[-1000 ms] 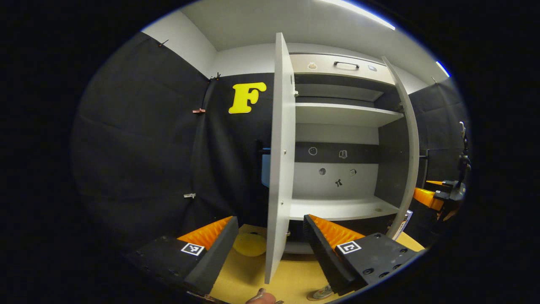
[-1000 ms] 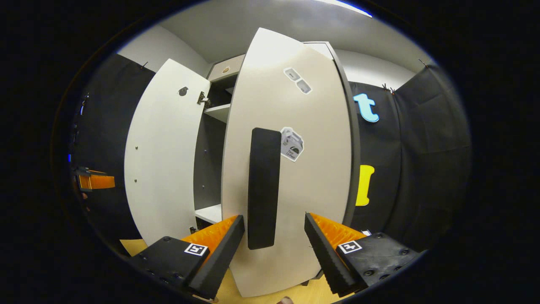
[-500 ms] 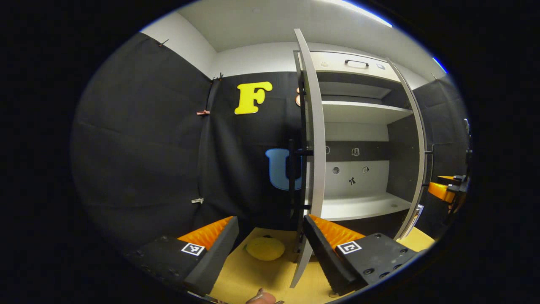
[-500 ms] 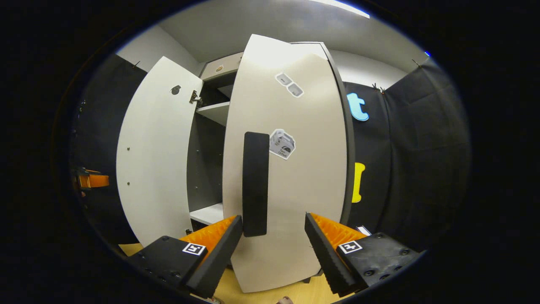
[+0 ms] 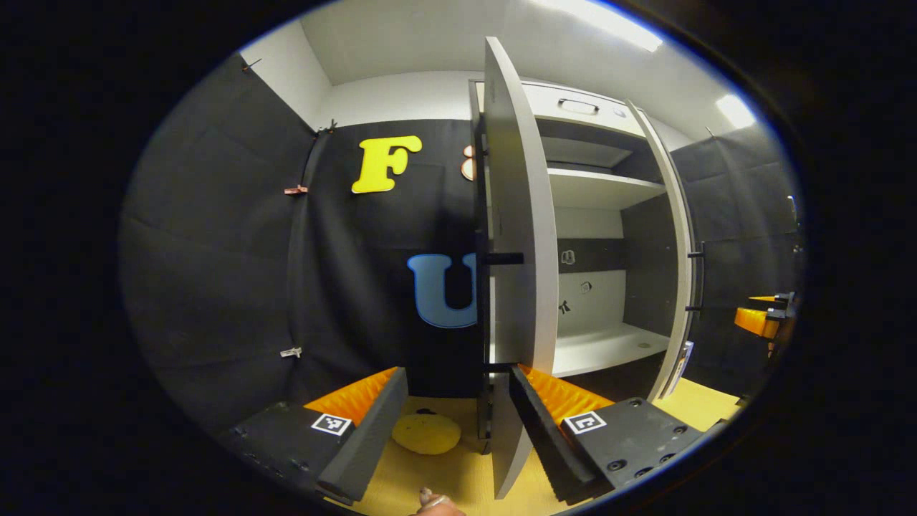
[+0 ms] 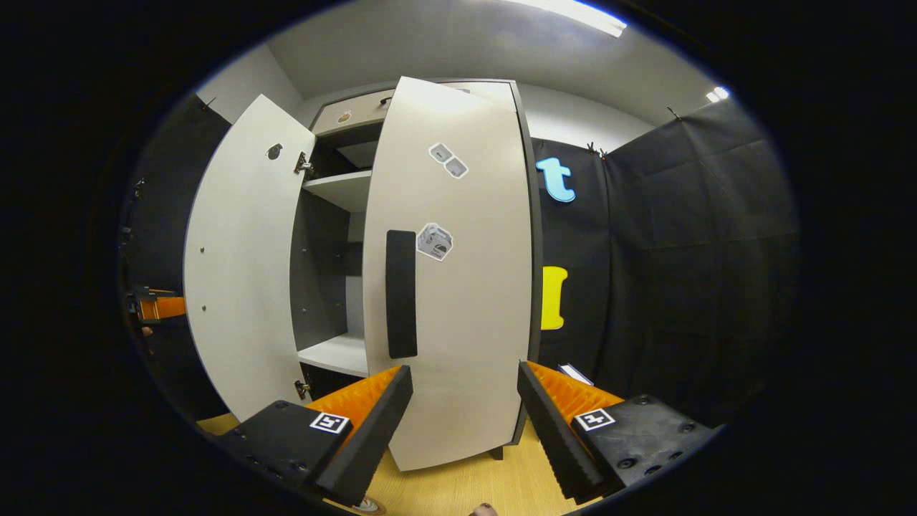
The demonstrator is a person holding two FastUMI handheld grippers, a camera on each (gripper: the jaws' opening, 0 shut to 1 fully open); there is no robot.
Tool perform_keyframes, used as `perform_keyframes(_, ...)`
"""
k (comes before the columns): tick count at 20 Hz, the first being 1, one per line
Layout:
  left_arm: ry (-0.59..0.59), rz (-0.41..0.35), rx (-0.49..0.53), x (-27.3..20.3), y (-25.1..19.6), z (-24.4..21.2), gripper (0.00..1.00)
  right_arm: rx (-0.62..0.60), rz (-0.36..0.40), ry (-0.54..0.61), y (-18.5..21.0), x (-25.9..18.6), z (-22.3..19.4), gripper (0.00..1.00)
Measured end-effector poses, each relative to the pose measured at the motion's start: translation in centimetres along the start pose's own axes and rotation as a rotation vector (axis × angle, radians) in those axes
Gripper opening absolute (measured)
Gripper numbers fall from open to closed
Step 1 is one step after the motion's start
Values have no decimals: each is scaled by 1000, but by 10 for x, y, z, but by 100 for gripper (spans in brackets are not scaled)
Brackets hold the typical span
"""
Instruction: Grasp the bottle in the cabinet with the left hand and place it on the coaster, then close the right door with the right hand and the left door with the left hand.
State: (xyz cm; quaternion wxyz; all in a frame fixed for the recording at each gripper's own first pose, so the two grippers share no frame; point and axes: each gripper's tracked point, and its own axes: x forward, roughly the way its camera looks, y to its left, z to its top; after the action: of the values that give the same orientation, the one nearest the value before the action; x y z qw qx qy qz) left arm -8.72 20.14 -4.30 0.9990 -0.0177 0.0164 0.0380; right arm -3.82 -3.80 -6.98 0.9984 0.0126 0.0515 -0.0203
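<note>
Left gripper view: left gripper (image 5: 455,408) jaws spread wide, gripping nothing, the near edge of the open left door (image 5: 519,236) with its dark handle (image 5: 486,315) just ahead; a yellow coaster (image 5: 427,433) lies on the tabletop (image 5: 458,480) between the fingers, no bottle on it. Cabinet (image 5: 609,236) shelves bare, small stickers on the back panel too small to read. Right gripper view: right gripper (image 6: 464,408) jaws likewise released, facing the partly closed right door (image 6: 458,301), its dark handle (image 6: 401,294) clear of both fingers; door stickers (image 6: 434,241) illegible.
</note>
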Motion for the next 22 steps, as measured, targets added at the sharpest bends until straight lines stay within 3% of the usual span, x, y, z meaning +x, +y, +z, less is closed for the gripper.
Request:
perform_keyframes(3,-1,-107,-39,8,-19,-1,92,8,-1,0,12,-1,1,98)
perform_keyframes(8,-18,-193,-15,14,-64,3,93,-23,-7,-25,4,0,12,98)
perform_keyframes(15,-44,-191,-28,42,-99,10,93,-51,-34,-50,-37,9,26,98)
perform_keyframes(22,-61,-235,-39,80,-164,9,94,-25,-32,-58,-67,29,29,98)
